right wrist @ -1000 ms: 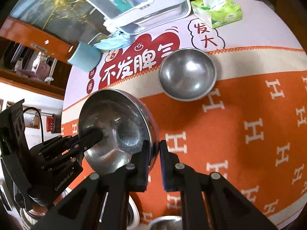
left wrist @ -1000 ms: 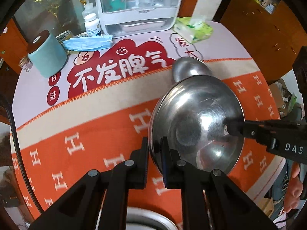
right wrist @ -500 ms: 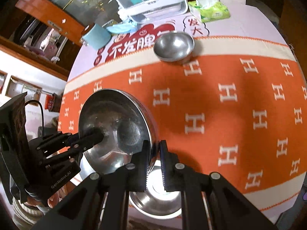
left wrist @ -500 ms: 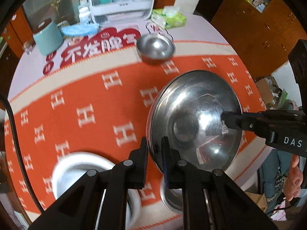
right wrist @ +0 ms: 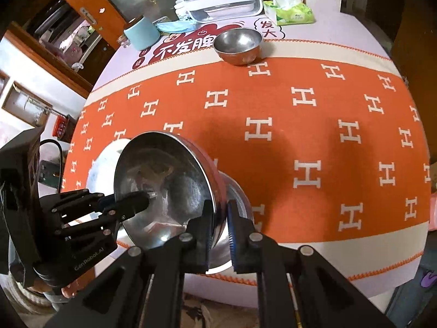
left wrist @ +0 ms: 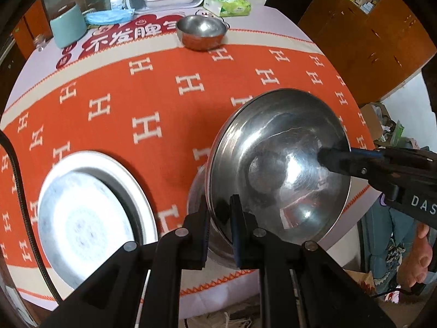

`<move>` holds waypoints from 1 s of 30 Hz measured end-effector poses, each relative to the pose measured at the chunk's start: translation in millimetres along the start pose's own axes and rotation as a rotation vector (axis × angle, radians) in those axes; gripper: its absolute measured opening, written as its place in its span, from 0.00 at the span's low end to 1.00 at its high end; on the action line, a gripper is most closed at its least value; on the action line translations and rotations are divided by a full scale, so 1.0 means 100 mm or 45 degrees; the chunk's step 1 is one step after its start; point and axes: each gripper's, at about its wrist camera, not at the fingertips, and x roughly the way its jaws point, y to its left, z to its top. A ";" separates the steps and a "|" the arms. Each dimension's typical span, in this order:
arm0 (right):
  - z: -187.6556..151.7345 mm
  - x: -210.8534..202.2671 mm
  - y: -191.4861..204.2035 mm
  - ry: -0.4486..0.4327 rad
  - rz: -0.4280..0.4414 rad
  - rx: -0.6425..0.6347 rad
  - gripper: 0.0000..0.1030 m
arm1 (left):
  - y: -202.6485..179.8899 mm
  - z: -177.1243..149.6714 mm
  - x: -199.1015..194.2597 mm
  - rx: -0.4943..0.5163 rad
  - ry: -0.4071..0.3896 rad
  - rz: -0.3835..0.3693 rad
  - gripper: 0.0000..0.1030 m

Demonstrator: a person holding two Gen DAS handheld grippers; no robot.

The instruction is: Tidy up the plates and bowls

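Two grippers are clamped on one large steel bowl [left wrist: 281, 169], which is held tilted above the near edge of the table [left wrist: 164, 87], its hollow turned toward both cameras. At the far left of the left wrist view, a white plate [left wrist: 90, 216] is seen lying flat on the orange cloth, blurred, near the table's front edge. Just right of it, the left gripper [left wrist: 220, 218] is closed on the bowl's near rim, one finger outside the wall and one inside. Beneath the held bowl, a second steel bowl [left wrist: 202, 235] is partly seen resting on the table, mostly hidden. Farther right, the right gripper [left wrist: 331, 154] is seen pinching the opposite rim. In the right wrist view the same grip is shown from the other side: the right gripper [right wrist: 220, 218] is shut on the rim, and the left gripper [right wrist: 139, 201] reaches in from the left. At the back of the table, a teal cup [left wrist: 67, 28] stands at the left, a small steel bowl [left wrist: 202, 31] sits near the middle, well apart from the held one, and a green tissue pack [left wrist: 228, 5] lies to its right.
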 end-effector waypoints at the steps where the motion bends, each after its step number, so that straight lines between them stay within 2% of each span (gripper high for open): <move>1: -0.03 0.01 0.00 0.001 -0.005 -0.005 0.10 | -0.01 -0.05 0.04 -0.002 0.008 -0.004 0.11; 4: -0.13 0.13 -0.02 0.028 -0.016 -0.010 0.10 | 0.00 -0.14 0.19 -0.021 0.048 -0.014 0.11; 8: -0.21 0.40 -0.16 0.114 -0.003 0.065 0.10 | 0.02 -0.22 0.45 -0.050 0.129 -0.017 0.11; 15: -0.28 0.66 -0.22 0.206 0.005 0.102 0.10 | 0.00 -0.25 0.62 -0.020 0.164 0.043 0.11; 17: -0.27 0.71 -0.23 0.213 -0.004 0.104 0.10 | 0.01 -0.24 0.65 -0.029 0.173 0.033 0.11; 27: -0.24 0.75 -0.20 0.236 -0.036 0.073 0.11 | -0.02 -0.18 0.56 -0.007 0.138 0.049 0.22; 28: -0.23 0.74 -0.20 0.234 -0.032 0.074 0.13 | -0.02 -0.18 0.54 -0.005 0.128 0.054 0.23; 30: -0.23 0.70 -0.20 0.214 -0.056 0.064 0.21 | -0.03 -0.16 0.48 0.004 0.100 0.068 0.26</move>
